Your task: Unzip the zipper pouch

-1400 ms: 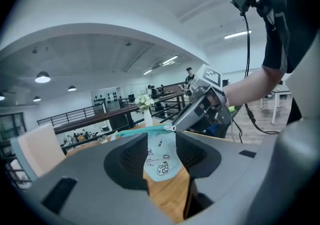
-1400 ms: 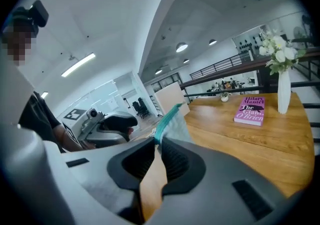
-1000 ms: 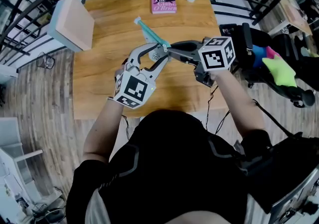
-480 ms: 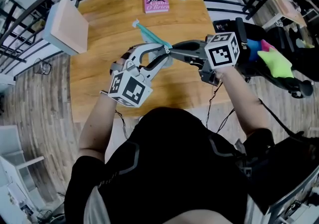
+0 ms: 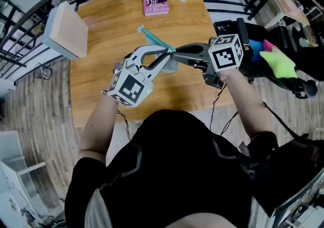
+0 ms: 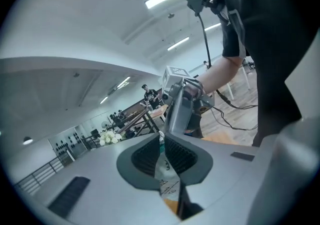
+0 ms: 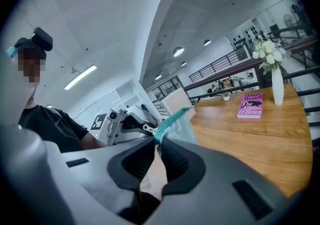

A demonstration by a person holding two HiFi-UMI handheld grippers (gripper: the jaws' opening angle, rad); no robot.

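From the person's head, looks steeply down onto the wooden table (image 5: pixel 101 34), from well above. From the left gripper (image 5: pixel 166 60), looks along its own jaws, very near, straight at the right gripper (image 5: pixel 173 52). From the right, looks back the opposite way. Shares with the head view the teal pouch (image 7: pixel 174 118), pink book (image 7: pixel 250 105), white vase (image 7: pixel 277 90).

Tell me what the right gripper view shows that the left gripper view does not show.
Only the right gripper view shows the pink book and the left gripper. Only the left gripper view shows the right gripper and the wooden floor. Both show the zipper pouch clamped between that view's own jaws; the left jaws have just been closing on it.
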